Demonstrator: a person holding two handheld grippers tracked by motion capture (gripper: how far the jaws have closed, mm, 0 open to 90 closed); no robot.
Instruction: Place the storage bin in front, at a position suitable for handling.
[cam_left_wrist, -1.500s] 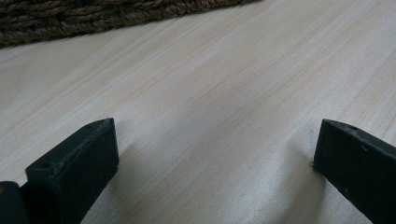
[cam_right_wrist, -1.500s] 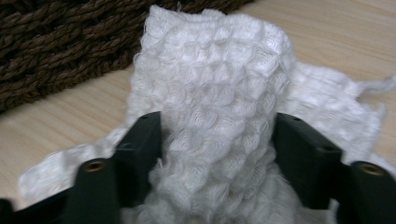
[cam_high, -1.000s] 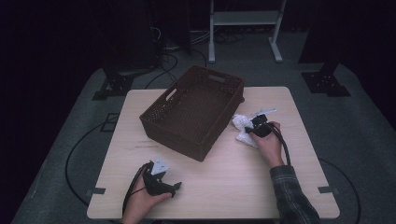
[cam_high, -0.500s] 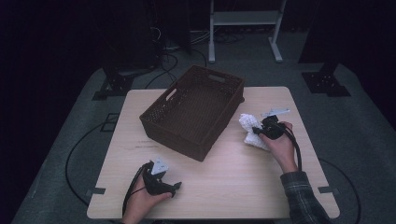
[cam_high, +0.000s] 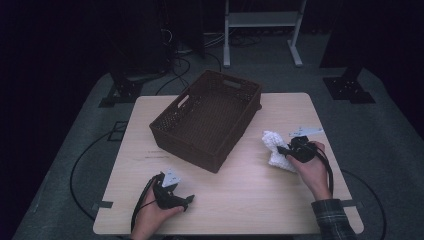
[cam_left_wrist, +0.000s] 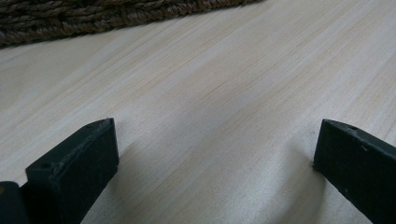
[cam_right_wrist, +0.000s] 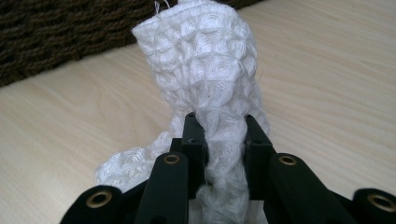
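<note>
Right gripper (cam_high: 283, 149) is clamped on the white cloth (cam_high: 274, 152), jaws nearly together with a bunched fold of the fabric pinched between them. In the right gripper view the cloth (cam_right_wrist: 205, 70) stands up above the jaw tips, and a loose part trails down to the left onto the table (cam_right_wrist: 327, 70). It has a bubbly, waffle-like knit.

From the high view the cloth sits on the right side of the table (cam_high: 240, 200), just right of the basket's near right corner, close to it but apart. The right hand (cam_high: 312, 170) comes in from the near right edge, checked sleeve at the wrist, gripper pointing left toward the basket.

The brown basket (cam_high: 207, 117) stands in the middle of the table, toward the far side, turned at an angle, woven walls with handle cut-outs at the ends. Nothing visible inside from here.

Left gripper (cam_high: 186, 200) lies low at the near left of the table, held by the left hand (cam_high: 152, 215). Jaws wide apart, nothing between them, bare wood in the gap in the left gripper view. Basket edge (cam_left_wrist: 93, 16) shows at the top of that view, well apart from the jaws.
</note>
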